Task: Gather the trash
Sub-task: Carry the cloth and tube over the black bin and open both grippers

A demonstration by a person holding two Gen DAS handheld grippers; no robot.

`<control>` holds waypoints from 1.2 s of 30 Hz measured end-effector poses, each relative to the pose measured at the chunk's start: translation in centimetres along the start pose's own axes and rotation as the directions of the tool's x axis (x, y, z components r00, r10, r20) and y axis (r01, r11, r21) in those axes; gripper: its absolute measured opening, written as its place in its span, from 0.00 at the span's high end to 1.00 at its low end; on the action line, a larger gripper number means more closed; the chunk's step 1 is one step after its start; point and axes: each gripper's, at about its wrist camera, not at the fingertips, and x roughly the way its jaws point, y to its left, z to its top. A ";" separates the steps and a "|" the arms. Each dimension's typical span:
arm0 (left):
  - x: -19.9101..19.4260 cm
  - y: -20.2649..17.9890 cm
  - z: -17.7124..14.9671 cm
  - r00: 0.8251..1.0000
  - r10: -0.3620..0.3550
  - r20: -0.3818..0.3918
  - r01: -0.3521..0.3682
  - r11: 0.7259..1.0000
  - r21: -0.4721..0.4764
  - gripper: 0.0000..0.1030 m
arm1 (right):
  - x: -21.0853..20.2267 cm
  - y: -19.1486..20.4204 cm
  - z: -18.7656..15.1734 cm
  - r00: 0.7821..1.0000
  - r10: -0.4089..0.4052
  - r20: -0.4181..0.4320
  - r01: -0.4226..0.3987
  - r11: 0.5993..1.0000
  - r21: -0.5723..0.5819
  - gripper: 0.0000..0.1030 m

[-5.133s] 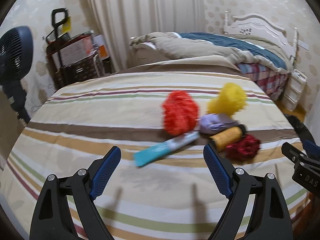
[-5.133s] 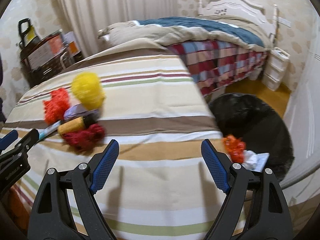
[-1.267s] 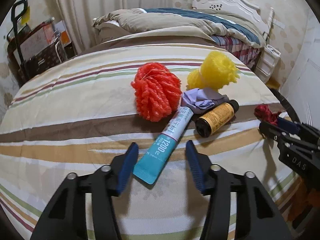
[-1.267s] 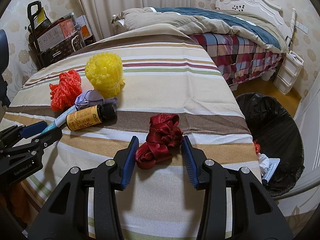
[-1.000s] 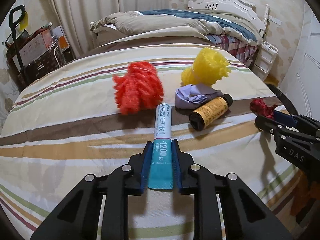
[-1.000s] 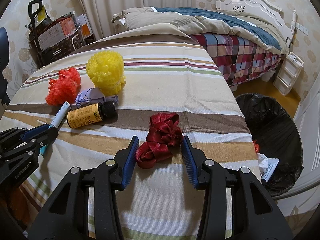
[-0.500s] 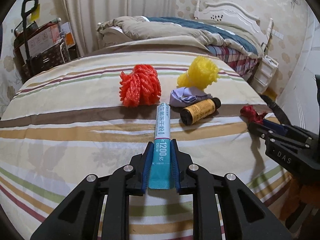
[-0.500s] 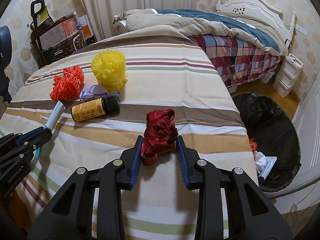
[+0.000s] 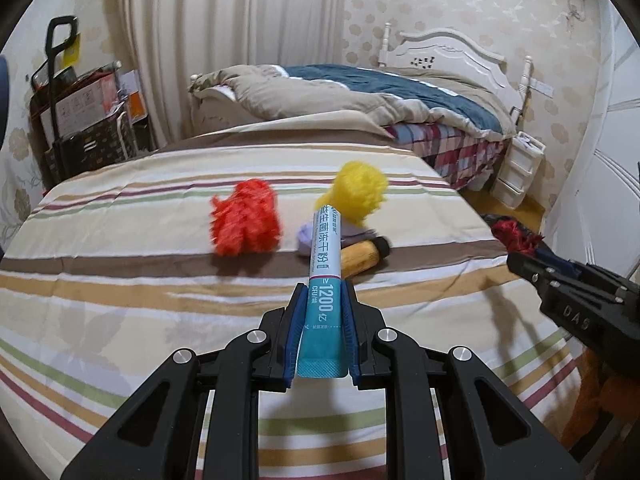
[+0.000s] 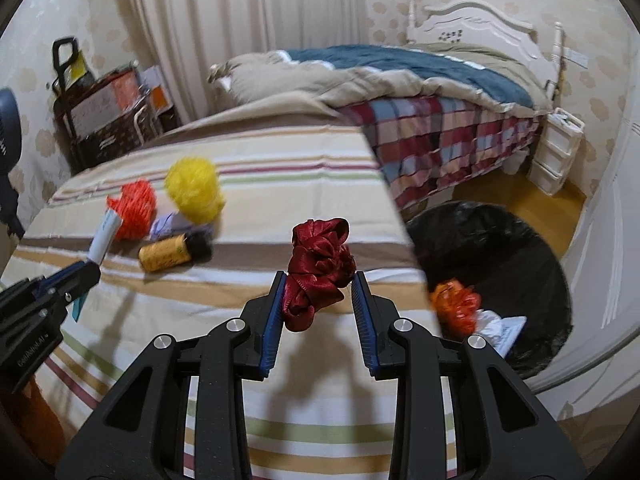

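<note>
The left gripper (image 9: 323,300) is clamped on a teal tube (image 9: 323,280), held above the striped bed (image 9: 120,288). The right gripper (image 10: 319,300) grips a red ribbon (image 10: 318,268) above the bed's right edge. Beside that edge sits a black-lined bin (image 10: 500,256). A red pompom (image 9: 246,224), yellow pompom (image 9: 360,192) and bottle (image 9: 362,256) lie mid-bed, with bare cover toward the near edge.

bare striped bedspread (image 10: 320,432), bin mouth (image 10: 500,248) unobstructed

Bottle (image 10: 170,255) on striped bedspread (image 10: 280,168), bin (image 10: 500,264) to its right
</note>
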 end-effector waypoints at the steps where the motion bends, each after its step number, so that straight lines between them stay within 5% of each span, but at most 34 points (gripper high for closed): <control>1: 0.1 -0.5 0.2 1.000 -0.008 0.004 0.008 1.000 0.005 0.80 | -0.2 -0.5 0.1 1.000 -0.010 0.007 0.010 1.000 0.006 0.69; 18: 3.6 -11.3 2.8 0.988 -0.156 0.012 0.153 0.981 0.123 0.80 | -0.2 -11.6 0.4 0.980 -0.198 0.024 0.191 0.967 0.169 0.69; 36: 8.4 -19.2 4.4 0.982 -0.185 -0.030 0.187 0.956 0.224 0.80 | 2.2 -17.3 0.6 0.972 -0.237 -0.010 0.232 0.943 0.239 0.69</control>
